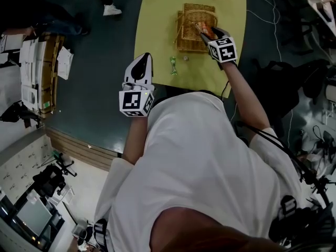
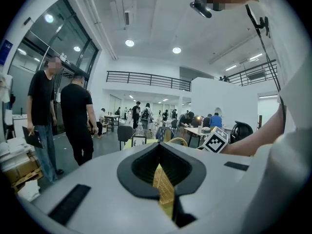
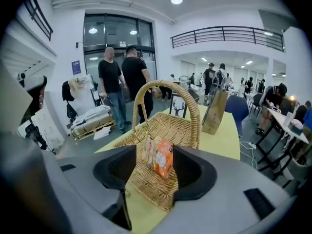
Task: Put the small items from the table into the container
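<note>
Right claw (image 3: 155, 165) spread wide, orange packet (image 3: 161, 156) between, above basket (image 3: 170, 126)

The head view is dim overall. The yellow rectangular table top (image 1: 157, 30) and the person's white shirt (image 1: 199, 167) are its brightest parts, while the dark grey-green floor (image 1: 100, 77) and the frame's corners sink into shadow. Detail there is soft and slightly grainy.

Both gripper views are bright, lit from above by round white ceiling lights (image 2: 129, 43) (image 3: 177, 0) that flare into small glare spots. Strong wide-angle distortion bends the black balcony railing (image 3: 229, 33) into a curve, and a black ring closes off every corner. The grey shell of the left gripper (image 2: 163, 179) and of the right gripper (image 3: 155, 165) is blurred close to the lens. The tan woven wicker basket (image 3: 168, 128) is sharp.
</note>
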Action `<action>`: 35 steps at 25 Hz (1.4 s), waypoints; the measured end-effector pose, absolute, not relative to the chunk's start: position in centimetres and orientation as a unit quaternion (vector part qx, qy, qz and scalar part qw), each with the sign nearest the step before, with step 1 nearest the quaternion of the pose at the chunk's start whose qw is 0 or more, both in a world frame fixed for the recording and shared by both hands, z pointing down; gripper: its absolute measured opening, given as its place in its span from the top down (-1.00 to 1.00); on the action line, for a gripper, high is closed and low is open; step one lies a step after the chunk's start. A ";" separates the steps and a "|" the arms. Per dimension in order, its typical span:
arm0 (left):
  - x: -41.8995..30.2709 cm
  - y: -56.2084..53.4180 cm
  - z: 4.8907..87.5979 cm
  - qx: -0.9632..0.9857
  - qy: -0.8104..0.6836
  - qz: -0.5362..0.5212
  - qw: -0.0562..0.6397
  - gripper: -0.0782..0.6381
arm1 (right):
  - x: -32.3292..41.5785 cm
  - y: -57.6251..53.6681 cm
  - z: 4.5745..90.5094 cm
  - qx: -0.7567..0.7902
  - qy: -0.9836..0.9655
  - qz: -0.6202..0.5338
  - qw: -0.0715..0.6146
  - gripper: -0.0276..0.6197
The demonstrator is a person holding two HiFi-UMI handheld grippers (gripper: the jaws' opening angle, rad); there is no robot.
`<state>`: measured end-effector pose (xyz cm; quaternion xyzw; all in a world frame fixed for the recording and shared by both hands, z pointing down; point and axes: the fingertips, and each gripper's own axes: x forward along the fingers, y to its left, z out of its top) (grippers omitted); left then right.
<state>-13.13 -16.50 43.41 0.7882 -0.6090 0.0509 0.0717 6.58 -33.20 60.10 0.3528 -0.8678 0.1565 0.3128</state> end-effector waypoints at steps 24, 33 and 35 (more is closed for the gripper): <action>-9.6 -18.4 42.4 0.828 -0.557 0.046 0.042 0.76 | 5.5 -24.6 50.0 0.306 -0.923 0.177 0.149 0.22; -11.5 -17.2 44.1 0.816 -0.571 0.065 0.064 0.76 | 1.4 -20.8 58.6 0.248 -0.920 0.212 0.218 0.22; -12.3 -16.6 44.7 0.811 -0.576 0.072 0.070 0.76 | 0.4 -19.9 63.0 0.243 -0.911 0.214 0.254 0.22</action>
